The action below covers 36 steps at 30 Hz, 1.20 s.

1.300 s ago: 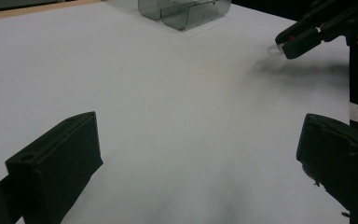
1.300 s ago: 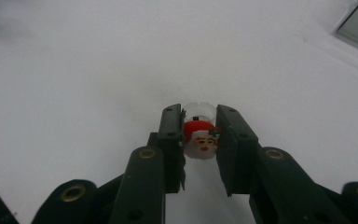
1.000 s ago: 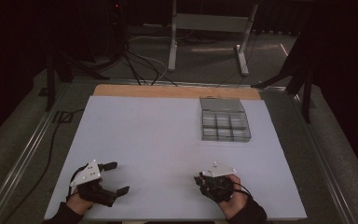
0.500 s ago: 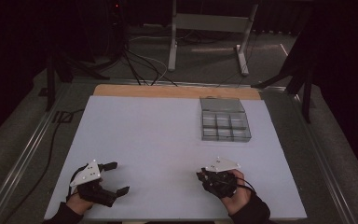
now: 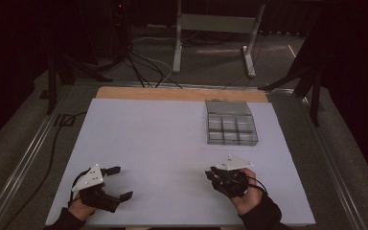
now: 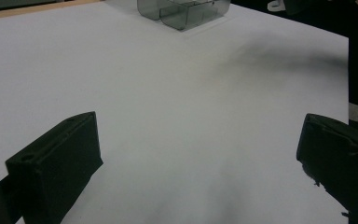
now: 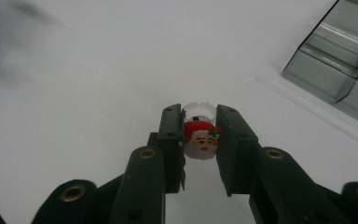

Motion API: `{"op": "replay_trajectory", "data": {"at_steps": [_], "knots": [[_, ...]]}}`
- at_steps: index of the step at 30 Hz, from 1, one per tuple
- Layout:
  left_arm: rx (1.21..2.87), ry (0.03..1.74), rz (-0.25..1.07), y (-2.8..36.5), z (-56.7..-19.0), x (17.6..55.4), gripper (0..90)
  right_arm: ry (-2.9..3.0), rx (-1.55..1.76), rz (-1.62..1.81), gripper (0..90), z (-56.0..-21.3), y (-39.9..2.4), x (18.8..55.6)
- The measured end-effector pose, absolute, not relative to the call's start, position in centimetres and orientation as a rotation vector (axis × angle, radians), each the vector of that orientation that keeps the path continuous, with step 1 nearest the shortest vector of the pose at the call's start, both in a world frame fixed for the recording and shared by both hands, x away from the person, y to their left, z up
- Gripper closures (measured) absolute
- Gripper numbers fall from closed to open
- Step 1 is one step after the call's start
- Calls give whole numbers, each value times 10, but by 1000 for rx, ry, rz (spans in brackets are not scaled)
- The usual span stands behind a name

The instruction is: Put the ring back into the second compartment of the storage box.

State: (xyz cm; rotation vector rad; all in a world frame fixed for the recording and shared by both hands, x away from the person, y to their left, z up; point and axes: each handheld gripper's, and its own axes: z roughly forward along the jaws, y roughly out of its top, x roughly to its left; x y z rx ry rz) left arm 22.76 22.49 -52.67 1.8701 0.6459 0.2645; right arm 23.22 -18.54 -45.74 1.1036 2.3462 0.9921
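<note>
The high view looks forward and down from above the near edge of the table [image 5: 172,143], far enough back to take in the whole white top, the floor beyond, and both hands at the bottom. The left gripper view sits low over the near-left part of the table [image 6: 177,107], facing across the top toward the box [image 6: 184,11] at the far right; the surface is close below it. The right gripper view rides close behind its own jaws, tipped down at the white top, with the box [image 7: 340,70] at its right edge. All three views share the box [image 5: 231,129] and the white surface around it.
</note>
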Motion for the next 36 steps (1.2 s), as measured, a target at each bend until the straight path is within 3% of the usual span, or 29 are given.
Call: {"op": "replay_trajectory", "data": {"at_steps": [36], "knots": [[1873,647,263,225,-527,228,2,2260,1148,993,724,-433,-208,265]]}}
